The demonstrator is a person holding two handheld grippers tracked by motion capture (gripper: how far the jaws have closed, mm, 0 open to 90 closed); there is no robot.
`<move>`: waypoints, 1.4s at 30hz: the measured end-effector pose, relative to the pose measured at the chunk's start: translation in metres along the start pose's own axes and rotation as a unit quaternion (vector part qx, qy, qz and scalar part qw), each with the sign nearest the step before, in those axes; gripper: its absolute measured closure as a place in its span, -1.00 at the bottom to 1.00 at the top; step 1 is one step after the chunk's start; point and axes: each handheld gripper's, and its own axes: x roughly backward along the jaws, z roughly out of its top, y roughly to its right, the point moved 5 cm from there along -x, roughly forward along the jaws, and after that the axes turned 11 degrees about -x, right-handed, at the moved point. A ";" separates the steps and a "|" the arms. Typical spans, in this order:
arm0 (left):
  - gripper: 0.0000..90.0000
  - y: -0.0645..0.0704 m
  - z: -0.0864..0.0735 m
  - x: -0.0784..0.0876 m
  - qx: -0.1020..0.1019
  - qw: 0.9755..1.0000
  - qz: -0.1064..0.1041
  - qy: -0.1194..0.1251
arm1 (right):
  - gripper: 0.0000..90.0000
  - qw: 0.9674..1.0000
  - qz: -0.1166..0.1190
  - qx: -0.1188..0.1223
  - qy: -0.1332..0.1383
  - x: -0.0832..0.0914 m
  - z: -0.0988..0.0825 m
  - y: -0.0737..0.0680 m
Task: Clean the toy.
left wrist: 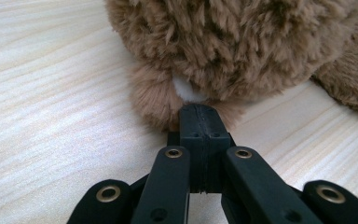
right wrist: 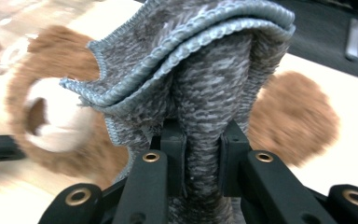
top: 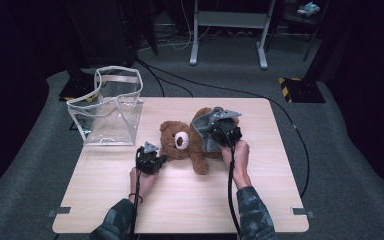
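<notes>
Your left gripper (top: 156, 161) sits at about seven o'clock of the teddy bear (top: 182, 142), its tip against the bear's head on the wooden table (top: 180, 200). In the left gripper view its jaws are pressed fully together, their tips at the brown fur (left wrist: 223, 46) right where a small white patch (left wrist: 186, 91) shows at twelve o'clock of the jaws; whether a tuft of fur is pinched between them you cannot tell. Your right gripper (top: 219, 131) is over the bear's body, at about three o'clock of the bear's face, and it is clamped on a grey cloth (top: 205, 131). In the right gripper view the two jaws squeeze a bunched column of that cloth (right wrist: 205, 93), which rises between them and folds over at the top in stitched layers; the bear's blurred face (right wrist: 51, 116) lies at nine o'clock behind the cloth and a round brown paw or ear (right wrist: 293, 116) at three o'clock. In the high view the bear lies on its back near the middle of the table, one leg pointing toward six o'clock, the cloth draped over its belly side. A clear plastic tote bag (top: 111, 107) stands at the table's far left corner, about ten o'clock of the bear, well apart from both grippers.
</notes>
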 end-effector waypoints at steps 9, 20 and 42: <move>1.00 0.000 0.000 0.000 0.000 1.000 -0.001 -0.001 | 0.70 0.999 -0.027 0.011 -0.025 -0.024 -0.008 0.000; 1.00 0.000 0.000 0.000 0.000 1.000 0.001 0.001 | 0.70 0.997 -0.060 -0.039 -0.031 -0.015 -0.015 0.048; 1.00 0.001 0.000 0.000 -0.007 1.000 -0.001 -0.001 | 0.70 0.998 -0.054 -0.026 -0.034 -0.030 -0.017 0.040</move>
